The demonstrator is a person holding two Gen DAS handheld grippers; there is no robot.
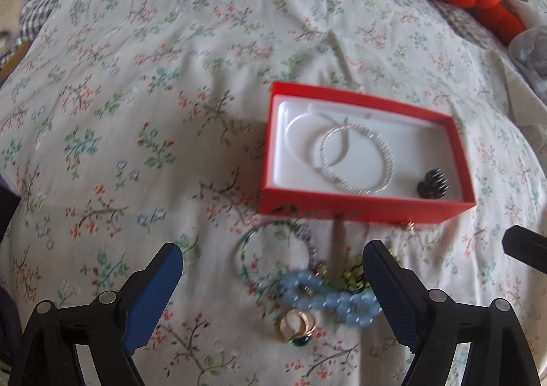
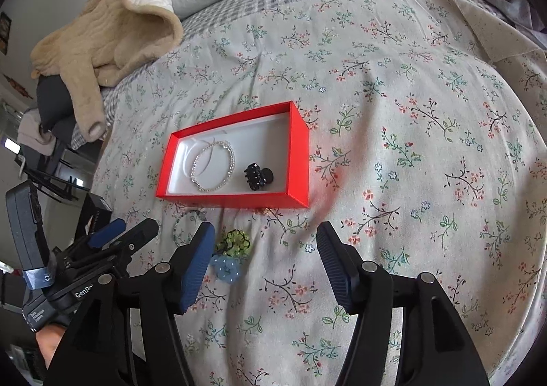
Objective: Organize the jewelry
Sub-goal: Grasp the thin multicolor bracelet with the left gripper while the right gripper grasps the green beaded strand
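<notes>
Red box [image 2: 236, 196], long axis slanting up-right, seemingly flat on bedspread [image 2: 410, 112].

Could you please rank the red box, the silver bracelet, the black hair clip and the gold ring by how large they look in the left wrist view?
1. red box
2. silver bracelet
3 and 4. gold ring and black hair clip look alike; the ring lies nearer the camera, so I will not rank them.

In the right wrist view, a finger [image 2: 196, 269] covers part of the blue bead bracelet [image 2: 225, 268] and the thin bangle [image 2: 181, 228]. The gold piece [image 1: 409, 226] under the red box [image 1: 359, 211] is too small to identify. The left view is slightly blurred.
</notes>
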